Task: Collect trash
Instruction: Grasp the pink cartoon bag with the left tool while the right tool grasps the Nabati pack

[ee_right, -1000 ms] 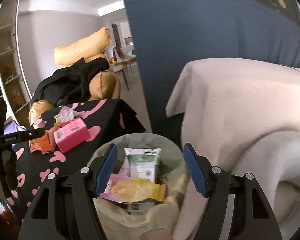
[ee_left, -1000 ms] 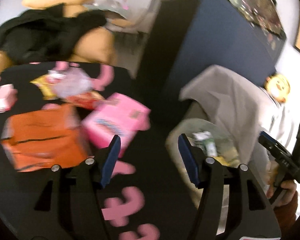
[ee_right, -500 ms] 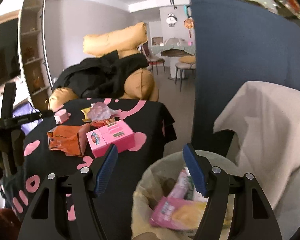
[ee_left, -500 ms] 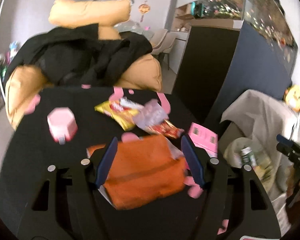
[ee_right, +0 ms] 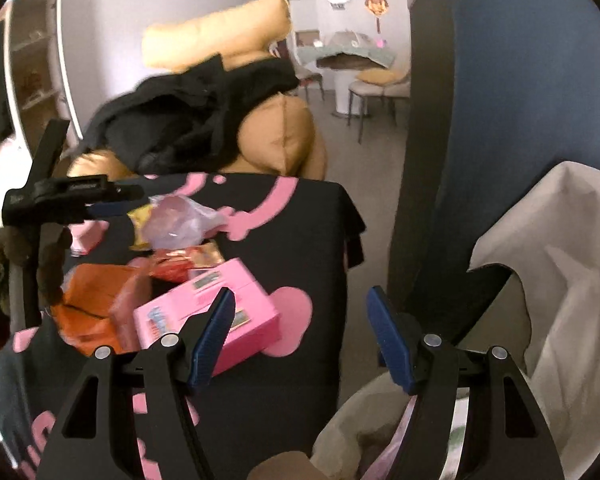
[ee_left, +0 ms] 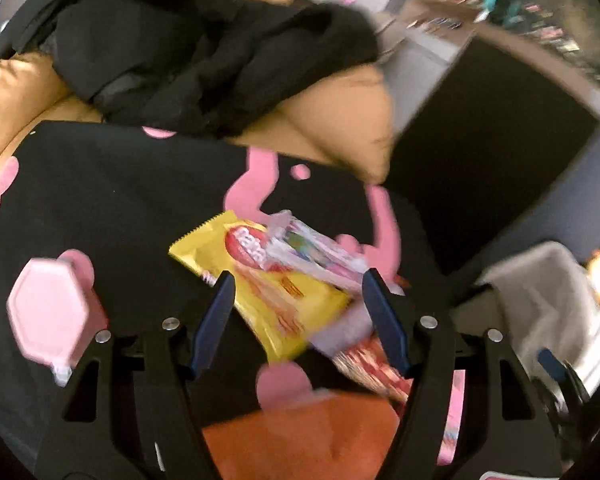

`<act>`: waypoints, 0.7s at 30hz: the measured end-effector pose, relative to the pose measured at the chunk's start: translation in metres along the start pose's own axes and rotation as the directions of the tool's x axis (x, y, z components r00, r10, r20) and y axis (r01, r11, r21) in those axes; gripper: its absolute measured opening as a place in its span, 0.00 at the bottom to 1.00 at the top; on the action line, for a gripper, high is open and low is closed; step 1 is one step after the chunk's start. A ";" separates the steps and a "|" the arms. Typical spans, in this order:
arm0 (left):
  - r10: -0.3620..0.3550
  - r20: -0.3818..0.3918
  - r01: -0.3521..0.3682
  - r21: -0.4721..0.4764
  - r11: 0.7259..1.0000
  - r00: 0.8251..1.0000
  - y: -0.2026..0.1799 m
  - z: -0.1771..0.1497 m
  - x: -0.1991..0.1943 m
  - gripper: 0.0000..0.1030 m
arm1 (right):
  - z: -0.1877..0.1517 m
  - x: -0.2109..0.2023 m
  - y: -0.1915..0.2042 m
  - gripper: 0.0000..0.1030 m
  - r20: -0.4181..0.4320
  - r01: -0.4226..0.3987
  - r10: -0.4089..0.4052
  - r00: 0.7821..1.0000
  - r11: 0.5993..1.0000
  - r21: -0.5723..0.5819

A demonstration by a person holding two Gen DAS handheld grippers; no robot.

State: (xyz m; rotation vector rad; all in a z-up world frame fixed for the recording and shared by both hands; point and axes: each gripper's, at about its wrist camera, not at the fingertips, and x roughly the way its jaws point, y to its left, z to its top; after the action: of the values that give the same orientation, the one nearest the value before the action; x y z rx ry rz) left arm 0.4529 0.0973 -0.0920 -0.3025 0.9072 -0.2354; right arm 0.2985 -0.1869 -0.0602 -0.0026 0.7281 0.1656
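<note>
A yellow snack wrapper lies flat on the black bench under a clear crinkled wrapper, near a red packet, an orange bag and a pink box.

Left gripper closing, above yellow wrapper w/o contact.

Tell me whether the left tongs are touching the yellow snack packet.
Cannot tell. In the left wrist view the yellow snack packet sits framed between the closing left tongs, but blur hides any contact or gap.
</note>
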 end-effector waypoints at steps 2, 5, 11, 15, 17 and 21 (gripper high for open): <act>0.016 -0.020 -0.016 0.003 1.000 1.000 -0.003 0.010 0.018 0.59 | 0.003 0.009 -0.001 0.63 -0.023 0.013 -0.014 1.000 1.000 -0.009; 0.021 -0.074 -0.020 0.009 1.000 0.997 -0.007 0.020 0.043 0.48 | 0.006 0.020 -0.006 0.63 -0.047 0.028 -0.028 0.998 1.000 0.002; 0.006 -0.124 -0.003 0.028 1.000 0.992 -0.006 0.016 0.043 0.10 | 0.012 0.033 -0.010 0.63 -0.084 -0.068 0.075 0.994 0.995 0.074; -0.034 -0.052 0.036 0.036 0.999 0.998 0.006 -0.002 -0.005 0.09 | 0.022 0.032 0.006 0.63 -0.044 -0.120 0.121 0.992 0.992 0.025; -0.044 -0.015 0.045 0.020 0.999 0.999 0.020 -0.016 -0.036 0.09 | 0.028 0.036 0.018 0.63 -0.050 -0.169 0.169 0.984 0.986 0.013; -0.048 -0.003 0.047 -0.042 0.998 0.999 0.051 -0.049 -0.077 0.09 | 0.029 0.051 0.048 0.63 -0.136 -0.296 0.293 0.946 0.955 -0.003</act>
State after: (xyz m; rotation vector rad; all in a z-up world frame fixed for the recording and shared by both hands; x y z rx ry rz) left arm 0.3710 0.1627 -0.0818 -0.3628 0.9104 -0.2611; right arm 0.3476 -0.1305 -0.0699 0.0746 0.8589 0.4644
